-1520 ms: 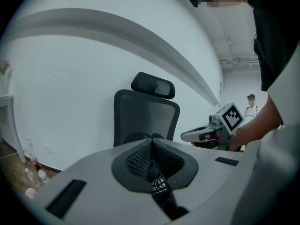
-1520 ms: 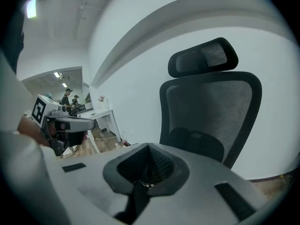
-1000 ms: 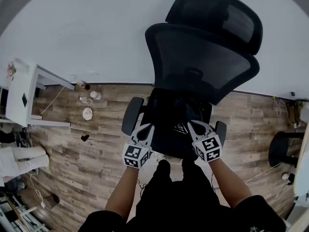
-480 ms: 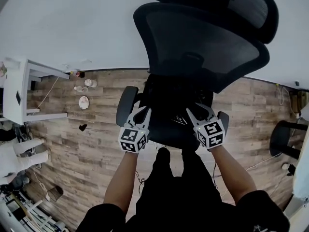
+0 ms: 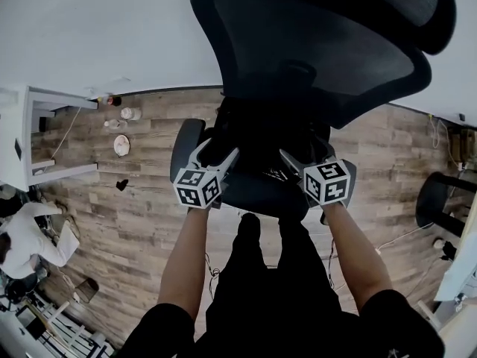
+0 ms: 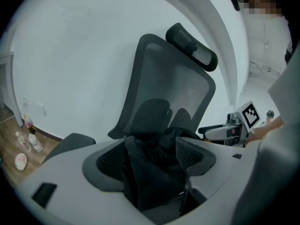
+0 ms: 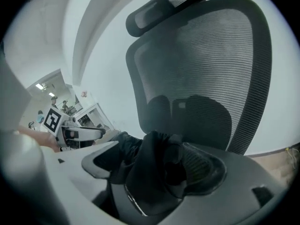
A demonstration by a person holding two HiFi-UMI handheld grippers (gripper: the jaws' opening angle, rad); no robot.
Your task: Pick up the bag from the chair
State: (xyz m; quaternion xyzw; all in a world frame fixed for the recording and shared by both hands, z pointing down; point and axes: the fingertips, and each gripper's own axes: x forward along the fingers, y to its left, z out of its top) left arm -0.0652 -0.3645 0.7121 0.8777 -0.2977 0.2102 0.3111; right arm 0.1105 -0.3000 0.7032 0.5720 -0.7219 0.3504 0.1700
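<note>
A black bag [image 5: 257, 136] lies crumpled on the seat of a black mesh office chair [image 5: 320, 58]. My left gripper [image 5: 216, 154] is at the bag's left side, by the left armrest [image 5: 185, 144]. My right gripper [image 5: 302, 159] is at its right side. Both jaws have just been opening and stand wide. In the left gripper view, folds of the bag [image 6: 150, 172] lie between the jaws of the left gripper [image 6: 152, 156]. In the right gripper view, a bunch of the bag [image 7: 150, 177] sits between the jaws of the right gripper [image 7: 154, 165]. The seat under the bag is mostly hidden.
The chair's backrest [image 6: 164, 88] rises close behind the bag, with a white wall beyond. A white desk [image 5: 22, 136] and small bottles [image 5: 123, 118] on the wood floor are at the left. A person [image 5: 22, 237] crouches at the lower left. Another chair's base [image 5: 443, 207] stands at the right.
Both grippers have moved forward and down onto the bag, one at each side, and their jaws have gone from shut to wide. The chair fills more of the head view.
</note>
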